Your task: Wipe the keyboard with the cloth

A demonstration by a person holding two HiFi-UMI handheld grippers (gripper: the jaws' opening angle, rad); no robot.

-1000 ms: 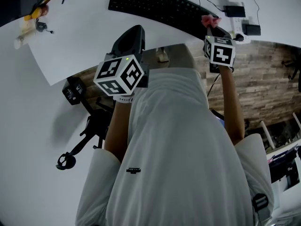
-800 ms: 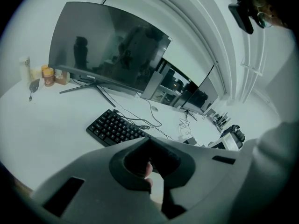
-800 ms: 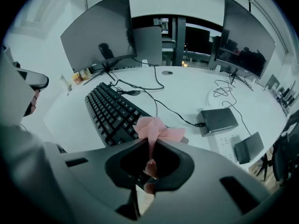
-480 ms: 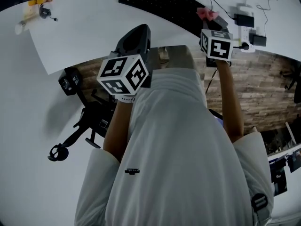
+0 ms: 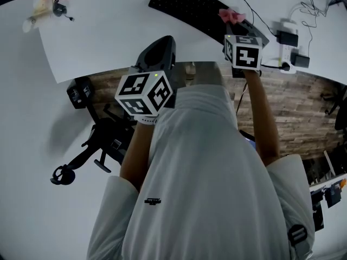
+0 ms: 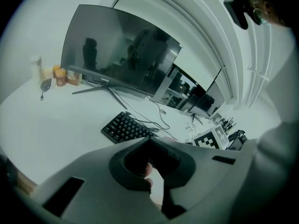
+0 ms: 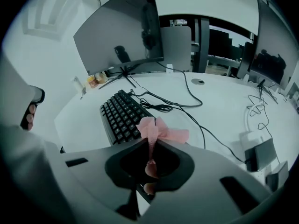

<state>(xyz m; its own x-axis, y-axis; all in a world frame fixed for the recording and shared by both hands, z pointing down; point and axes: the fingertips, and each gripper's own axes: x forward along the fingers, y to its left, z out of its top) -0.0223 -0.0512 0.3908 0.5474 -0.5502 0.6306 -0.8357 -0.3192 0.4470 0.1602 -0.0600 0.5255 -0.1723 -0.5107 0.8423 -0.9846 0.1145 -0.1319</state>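
1. Step, as I read it: cloth brought to the keyboard, wipe stroke not yet begun.
2. Right gripper (image 7: 150,148): jaws closed tight on the pink cloth (image 7: 161,130), which bunches out past the tips.
3. Cloth sits over the near right end of the keyboard (image 7: 122,115); can't tell if it's touching the keys.
4. Left gripper (image 6: 150,146): jaws together, nothing between them, held at the desk (image 5: 108,31) edge, well apart from the keyboard.
5. Keyboard lies flat, keys up. Its long axis runs diagonally away from the right gripper toward the monitor (image 7: 121,45).
6. Next: lower the cloth onto the keys and sweep along that axis, clear of the cable (image 7: 187,101) beside it.
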